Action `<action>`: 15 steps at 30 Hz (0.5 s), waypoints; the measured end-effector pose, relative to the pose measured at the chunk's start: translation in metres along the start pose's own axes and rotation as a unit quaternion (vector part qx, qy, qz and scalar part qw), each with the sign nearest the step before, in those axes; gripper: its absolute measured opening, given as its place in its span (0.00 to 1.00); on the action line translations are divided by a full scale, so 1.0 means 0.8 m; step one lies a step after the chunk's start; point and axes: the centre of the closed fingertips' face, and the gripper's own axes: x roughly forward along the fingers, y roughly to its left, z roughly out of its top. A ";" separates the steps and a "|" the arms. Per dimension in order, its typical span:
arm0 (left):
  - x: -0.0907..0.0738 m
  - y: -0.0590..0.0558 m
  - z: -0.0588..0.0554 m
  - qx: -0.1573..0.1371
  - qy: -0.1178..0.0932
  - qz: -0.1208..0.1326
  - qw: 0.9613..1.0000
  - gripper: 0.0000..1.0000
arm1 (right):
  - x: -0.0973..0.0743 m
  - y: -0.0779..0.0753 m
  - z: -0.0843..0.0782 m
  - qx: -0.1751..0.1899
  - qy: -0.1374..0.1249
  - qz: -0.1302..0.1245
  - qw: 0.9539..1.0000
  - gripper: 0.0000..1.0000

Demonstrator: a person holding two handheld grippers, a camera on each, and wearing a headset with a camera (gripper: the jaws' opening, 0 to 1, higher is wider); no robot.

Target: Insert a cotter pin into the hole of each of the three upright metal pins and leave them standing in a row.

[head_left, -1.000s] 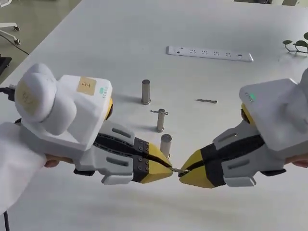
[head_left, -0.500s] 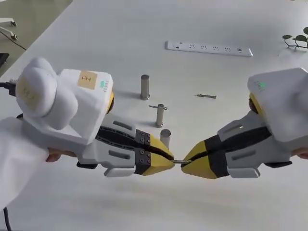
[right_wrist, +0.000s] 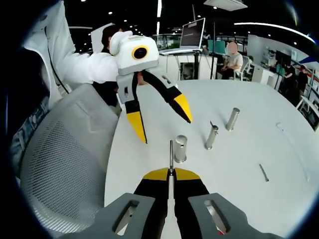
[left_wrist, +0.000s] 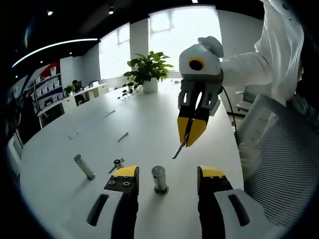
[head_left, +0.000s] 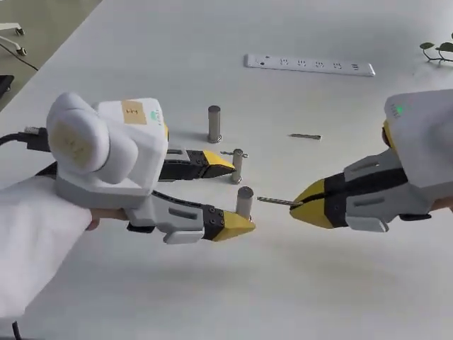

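Three upright metal pins stand in a row: the far pin (head_left: 214, 124), the middle pin (head_left: 238, 167) with a cotter pin through its top, and the near pin (head_left: 245, 201). My left gripper (head_left: 243, 195) is open, its jaws on either side of the near pin (left_wrist: 159, 179) without touching it. My right gripper (head_left: 296, 207) is shut on a thin cotter pin (head_left: 274, 202), whose free end points at the near pin (right_wrist: 180, 148) from the right, a short gap away. The held cotter pin (right_wrist: 171, 154) sticks straight out of my right gripper (right_wrist: 170, 172).
A loose cotter pin (head_left: 305, 136) lies on the white table (head_left: 141, 57) right of the row. A white power strip (head_left: 309, 64) lies at the far side, a potted plant (head_left: 439, 49) at the far right. A mesh chair (right_wrist: 60, 164) stands at the table's edge.
The left gripper has opened and let go of the cotter pin it shared with the right one; its jaws now flank the near pin. The right gripper has drawn back right with the cotter pin.
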 end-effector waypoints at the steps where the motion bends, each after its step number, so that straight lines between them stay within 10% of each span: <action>1: 0.002 0.003 -0.002 -0.004 0.001 0.005 1.000 0.45 | 0.001 -0.002 -0.001 0.002 0.001 -0.001 1.000 0.00; 15: 0.029 0.008 -0.019 -0.053 0.011 -0.008 0.998 0.28 | 0.017 -0.020 -0.013 -0.009 0.021 -0.011 1.000 0.00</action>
